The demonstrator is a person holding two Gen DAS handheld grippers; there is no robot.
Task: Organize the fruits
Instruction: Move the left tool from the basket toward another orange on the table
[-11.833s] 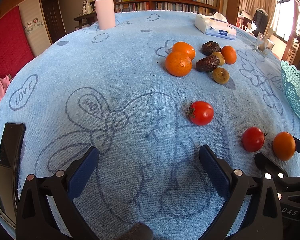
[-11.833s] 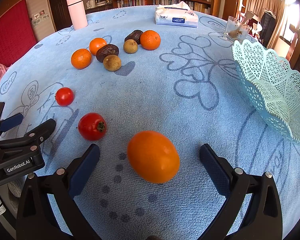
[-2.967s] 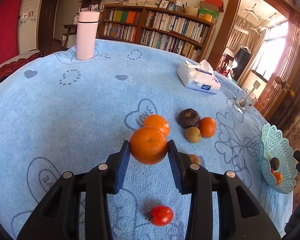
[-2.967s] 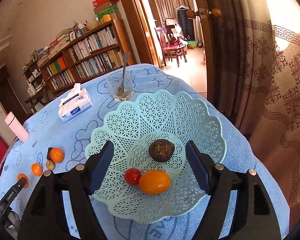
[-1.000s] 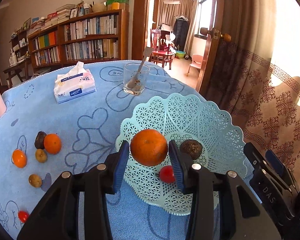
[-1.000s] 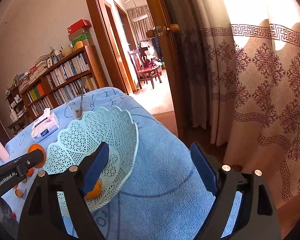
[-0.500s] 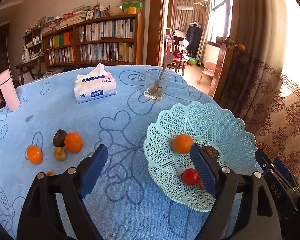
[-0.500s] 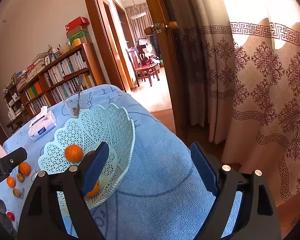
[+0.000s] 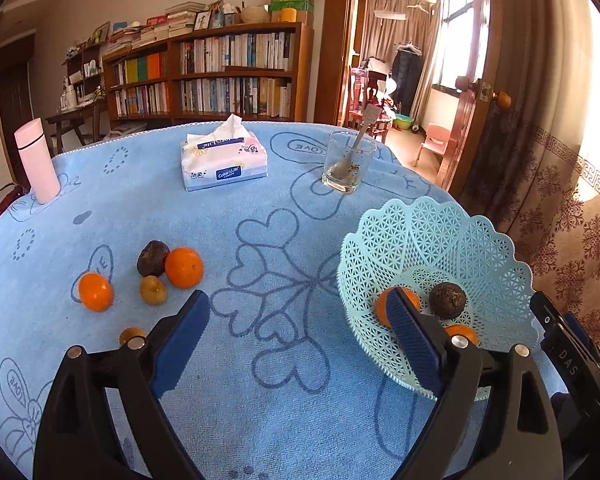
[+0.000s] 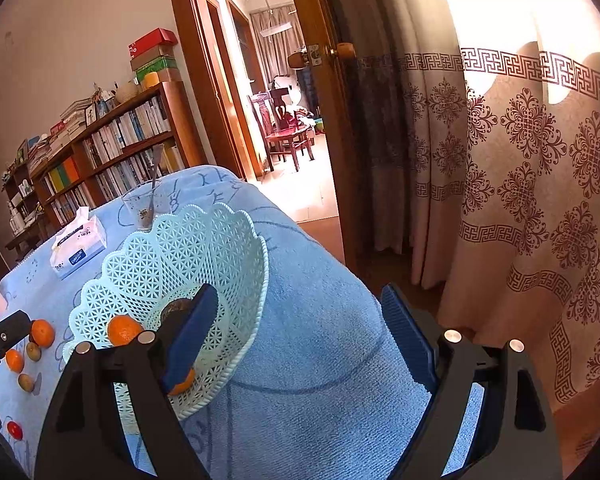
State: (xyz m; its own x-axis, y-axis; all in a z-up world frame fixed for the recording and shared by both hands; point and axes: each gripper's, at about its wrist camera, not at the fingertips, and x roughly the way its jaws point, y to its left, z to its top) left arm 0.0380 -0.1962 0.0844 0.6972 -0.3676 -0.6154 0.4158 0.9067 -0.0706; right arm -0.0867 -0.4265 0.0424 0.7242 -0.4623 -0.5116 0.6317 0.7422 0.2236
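Inside basket (image 9: pixel 476 240): oranges (image 9: pixel 380 306), dark fruit (image 9: pixel 447 300) | left claw (image 9: pixel 296 340) opening, empty

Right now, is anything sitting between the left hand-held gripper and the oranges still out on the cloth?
Nothing visible blocks it. The left hand-held gripper, jaws opening and empty, faces bare blue cloth. The nearer orange has a dark fruit and a small brown fruit touching it.

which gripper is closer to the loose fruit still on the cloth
Left. The left gripper hangs open over the cloth just short of the loose fruit. The right gripper sits past the basket, off the table's far edge.
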